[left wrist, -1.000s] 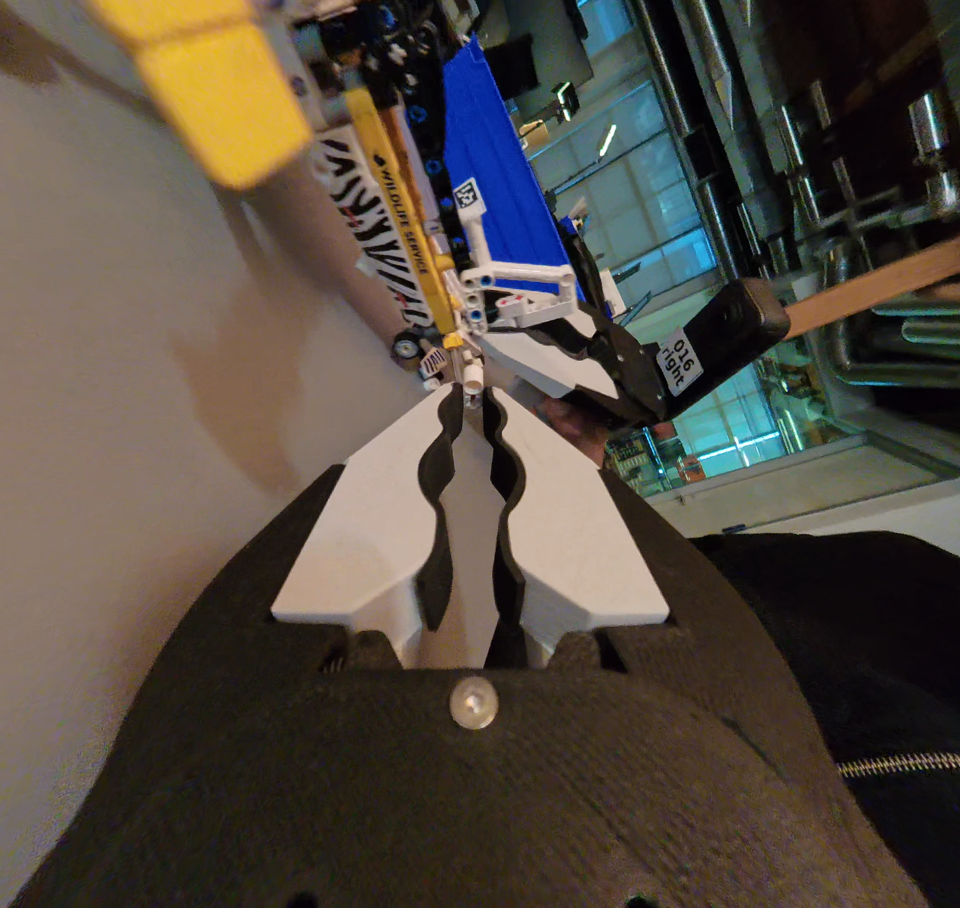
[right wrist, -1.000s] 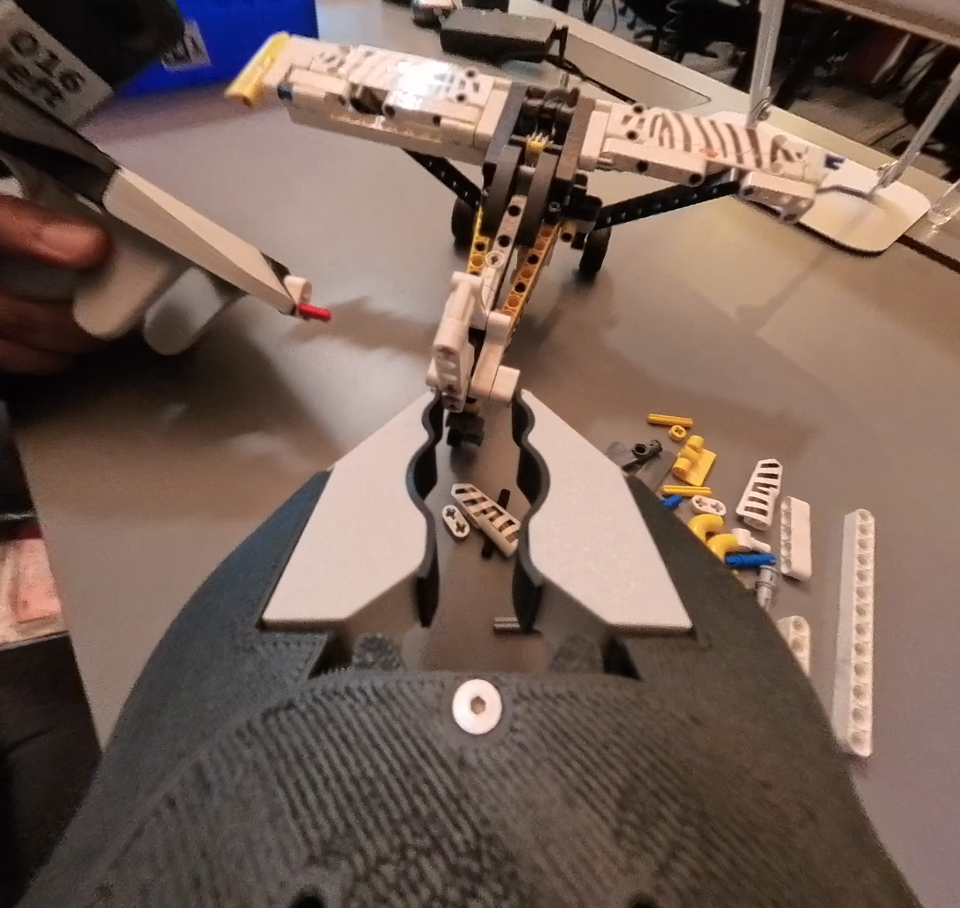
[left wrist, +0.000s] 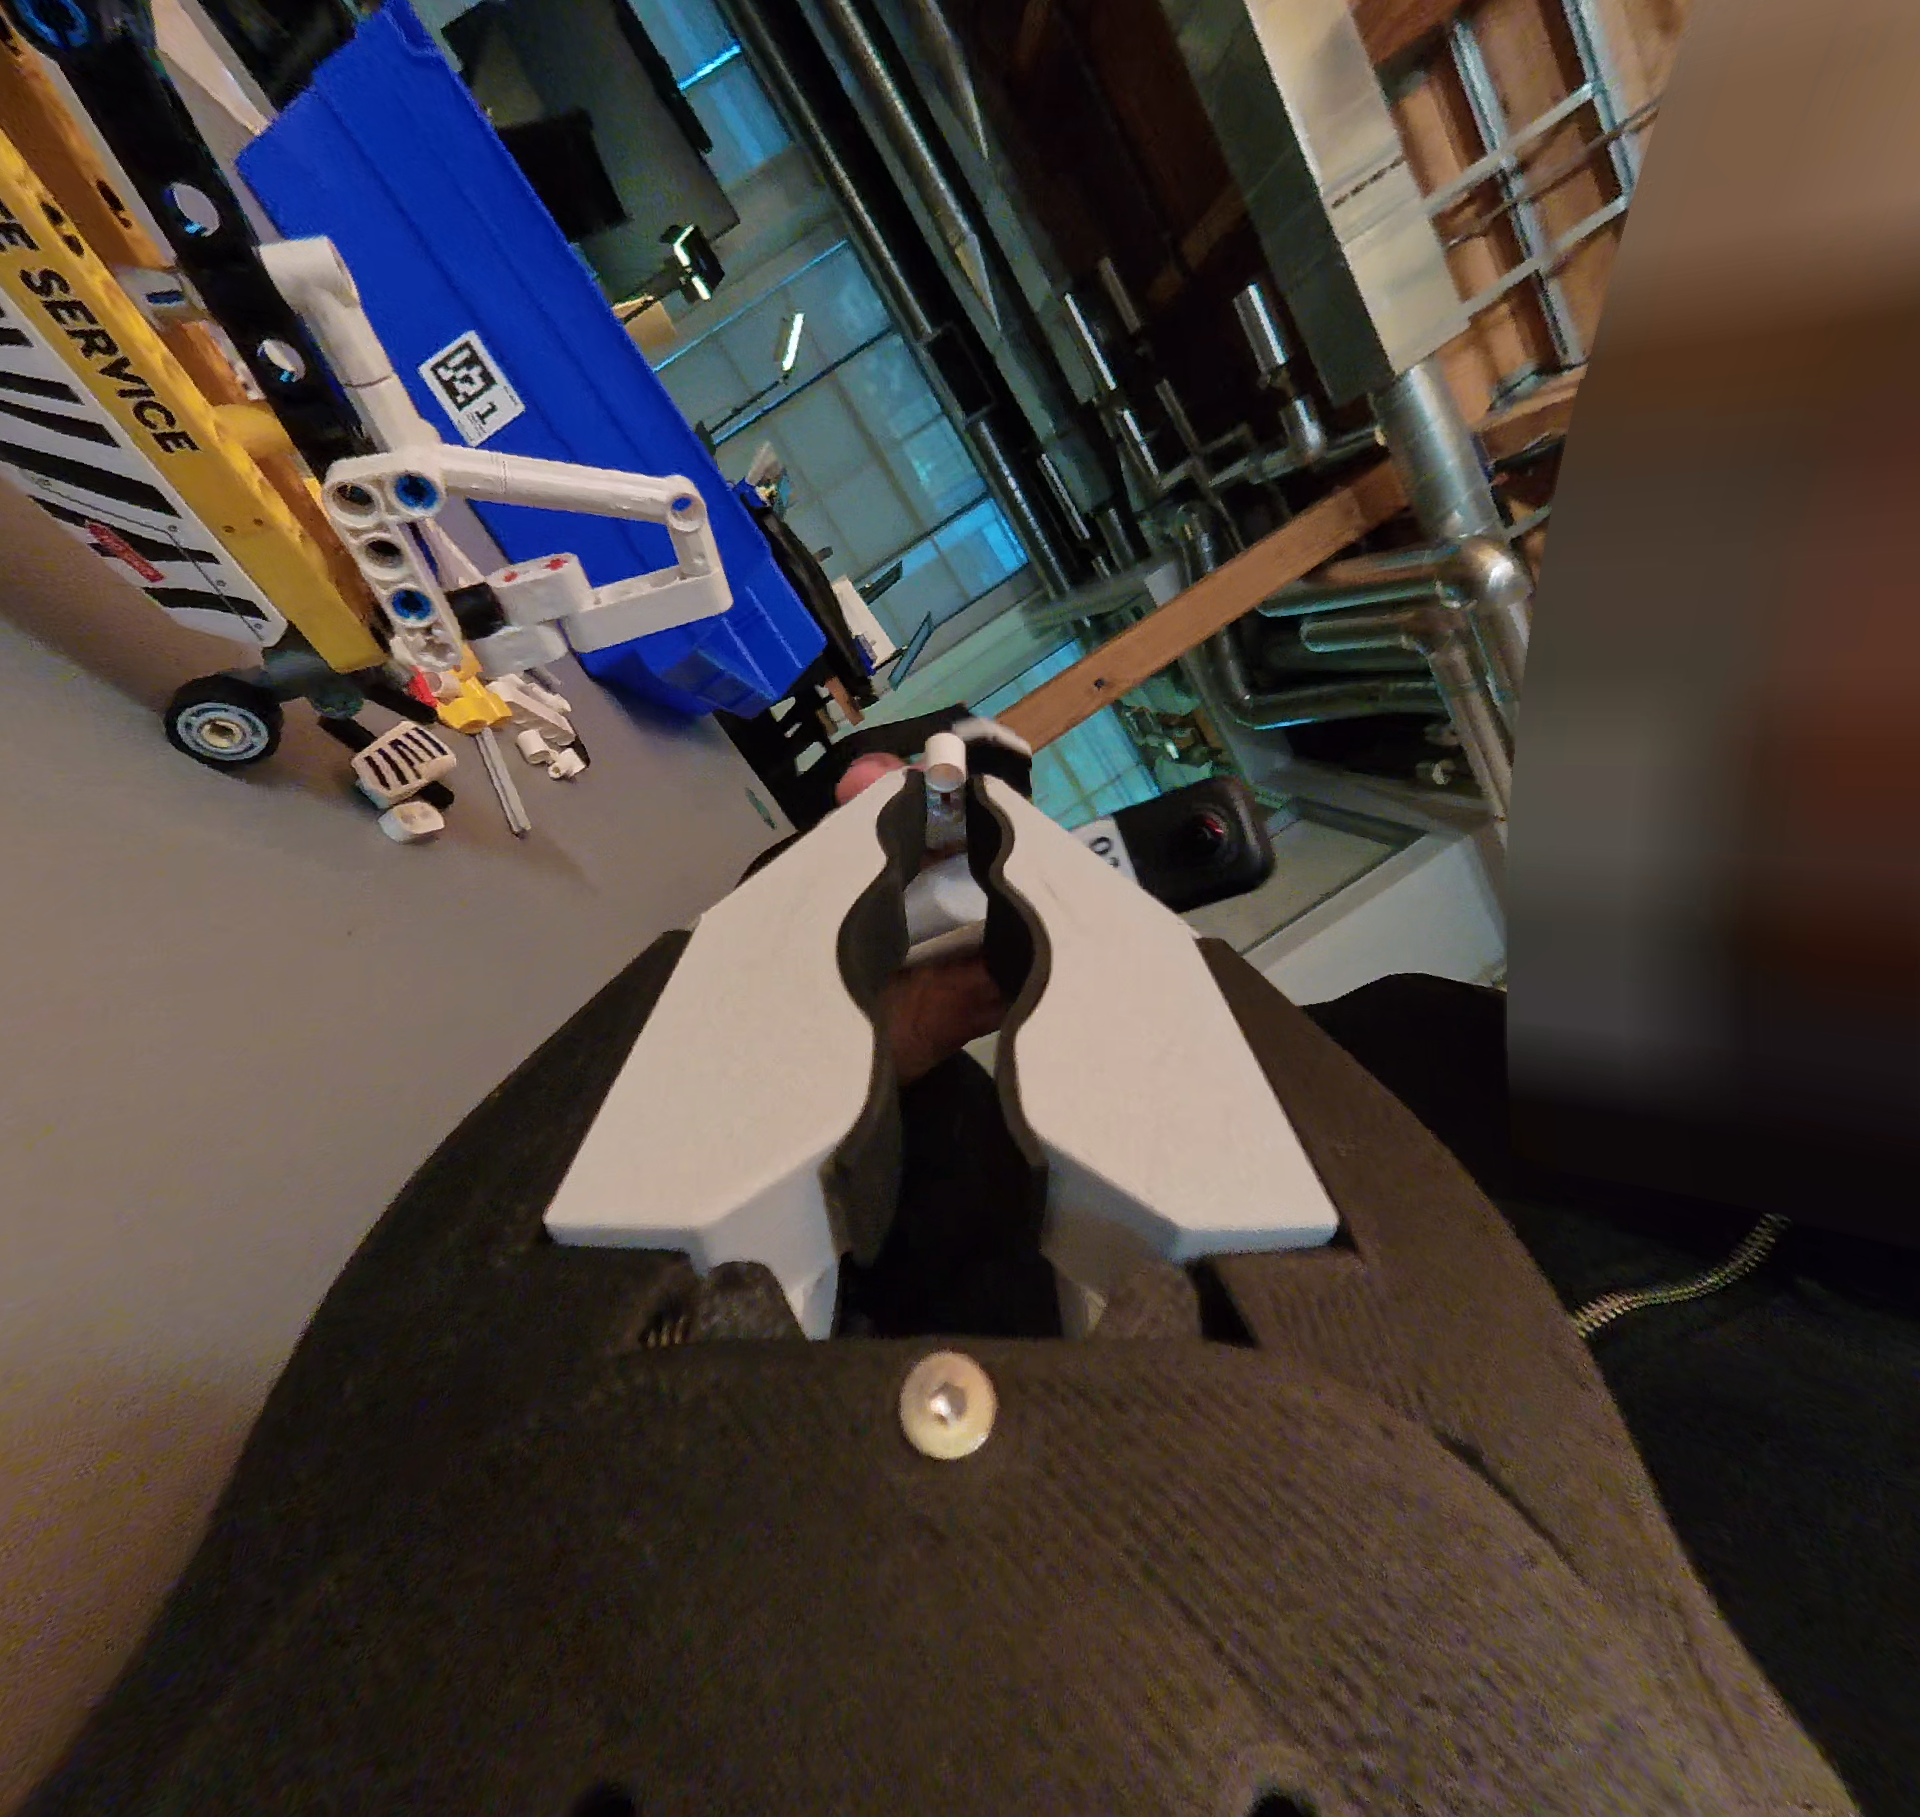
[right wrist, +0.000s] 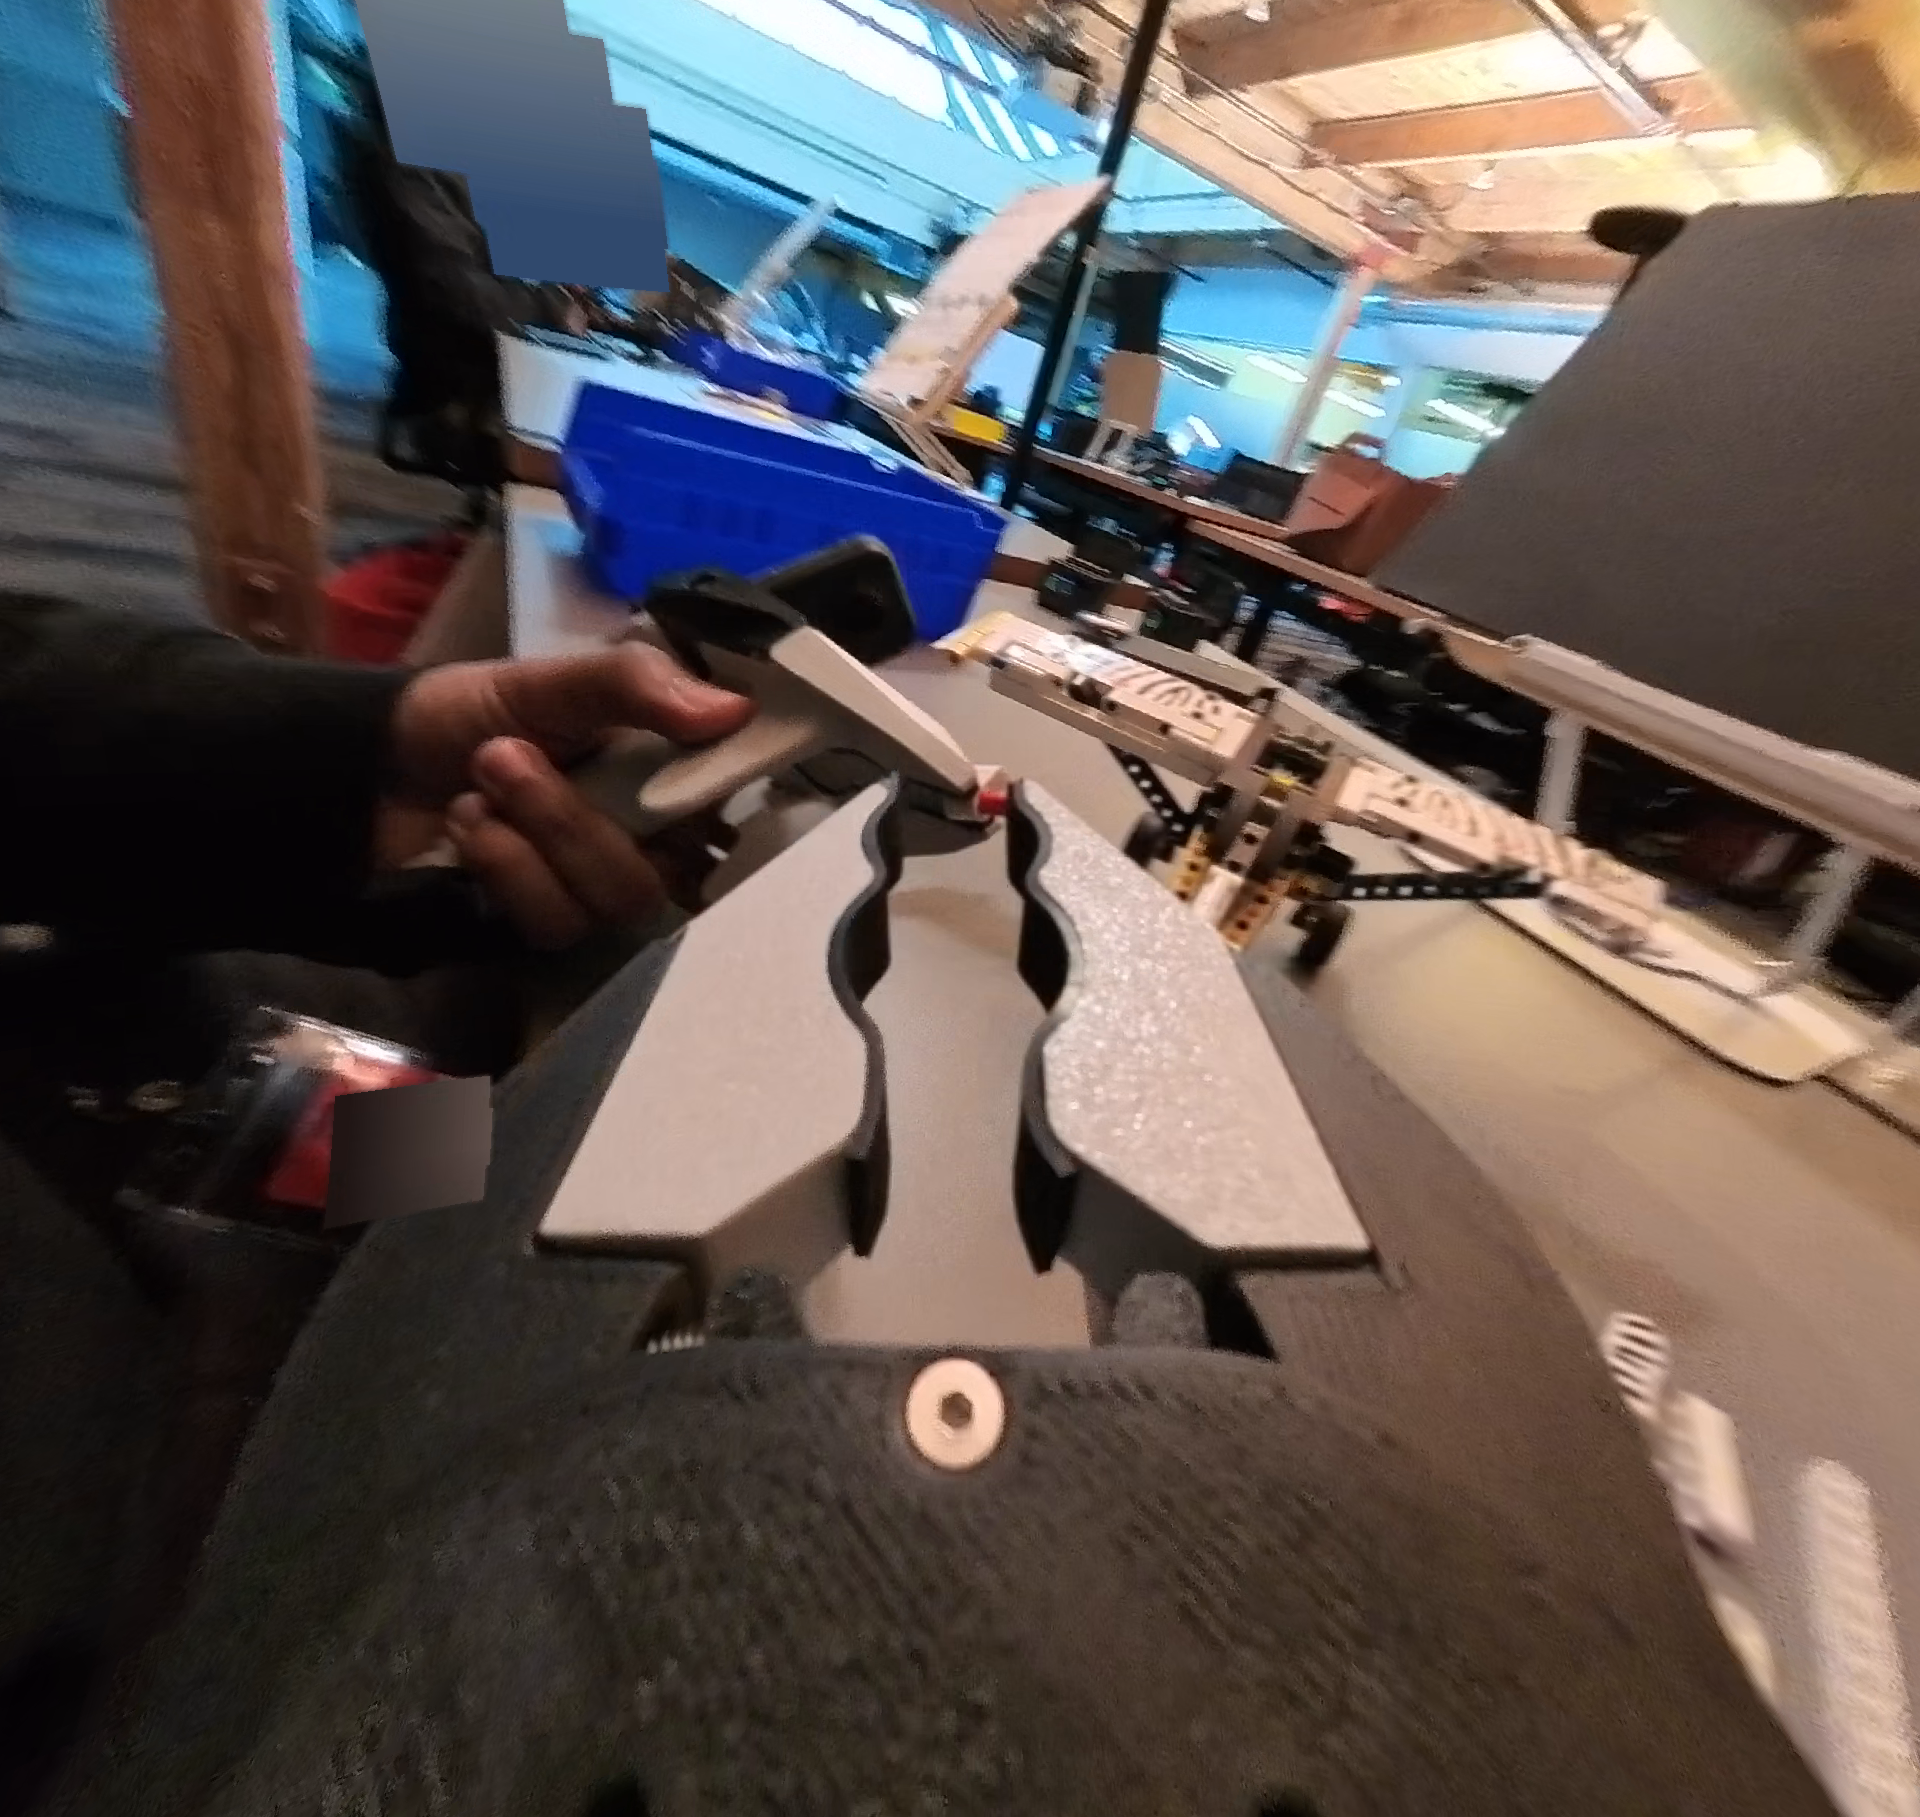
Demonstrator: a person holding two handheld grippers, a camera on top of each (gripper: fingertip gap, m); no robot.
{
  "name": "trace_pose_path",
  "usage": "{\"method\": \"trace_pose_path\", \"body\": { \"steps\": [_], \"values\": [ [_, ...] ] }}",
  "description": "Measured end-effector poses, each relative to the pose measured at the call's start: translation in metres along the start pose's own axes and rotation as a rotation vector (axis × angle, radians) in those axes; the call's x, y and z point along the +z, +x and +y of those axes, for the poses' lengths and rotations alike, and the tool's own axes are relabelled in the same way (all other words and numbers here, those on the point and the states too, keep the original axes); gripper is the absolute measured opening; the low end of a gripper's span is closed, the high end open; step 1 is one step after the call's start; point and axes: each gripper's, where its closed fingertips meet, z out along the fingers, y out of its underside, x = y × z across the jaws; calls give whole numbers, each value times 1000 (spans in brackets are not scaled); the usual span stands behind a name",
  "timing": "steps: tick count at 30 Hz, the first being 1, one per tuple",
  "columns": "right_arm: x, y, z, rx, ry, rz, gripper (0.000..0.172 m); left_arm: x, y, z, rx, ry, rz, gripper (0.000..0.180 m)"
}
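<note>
1. Pin, small, white with a red end (right wrist: 992, 799): pinched at the tip of the left tool (right wrist: 961, 791), off the desk (right wrist: 1475, 1175); its long axis continues the tool's fingers, red end foremost.
2. Left tool in its own view (left wrist: 943, 799): pressed together on the pin's white sleeve (left wrist: 943, 765).
3. Right tool (right wrist: 951, 817): partly spread, gripping nothing; the red end lies in the gap at its fingertips, nearer the right fingertip (right wrist: 1029, 811).
4. Toy plane model (right wrist: 1278, 791): on the desk, far and to the right.
5. Blue bin (right wrist: 769, 510): at the far left.
</note>
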Motion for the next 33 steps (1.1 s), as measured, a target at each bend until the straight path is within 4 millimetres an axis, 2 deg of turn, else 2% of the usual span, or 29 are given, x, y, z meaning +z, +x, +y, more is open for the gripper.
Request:
{"method": "trace_pose_path", "body": {
  "steps": [2, 4, 8, 12, 14, 16, 23, 25, 33],
  "values": [
    [-3, 2, -4, 111, 39, -47, 14, -2, 3, -3, -13, 14, 25, 3],
    [-7, 14, -6, 249, 74, -56, 15, -3, 7, -2, 30, 20, 40, 3],
    [-14, 31, -14, 569, 195, -108, 15, -2, 12, -4, 252, 65, -15, 3],
    [-8, 24, -14, 805, 223, -246, 22, 2, 11, 1, 399, 60, -82, 3],
    [-5, 17, -15, 898, 237, -326, 18, 3, 13, 1, 453, 71, -96, 4],
    [-4, 14, -16, 946, 248, -362, 11, 2, 14, -1, 477, 94, -98, 4],
    [4, 10, -14, 996, 248, -359, 13, 0, 20, -2, 487, 112, -61, 4],
    [5, 6, -16, 1009, 256, -372, 4, 1, 18, -2, 490, 105, -70, 4],
    [4, 14, -13, 1032, 279, -328, 1, 0, 16, -5, 456, 114, -71, 3]
  ]
}}
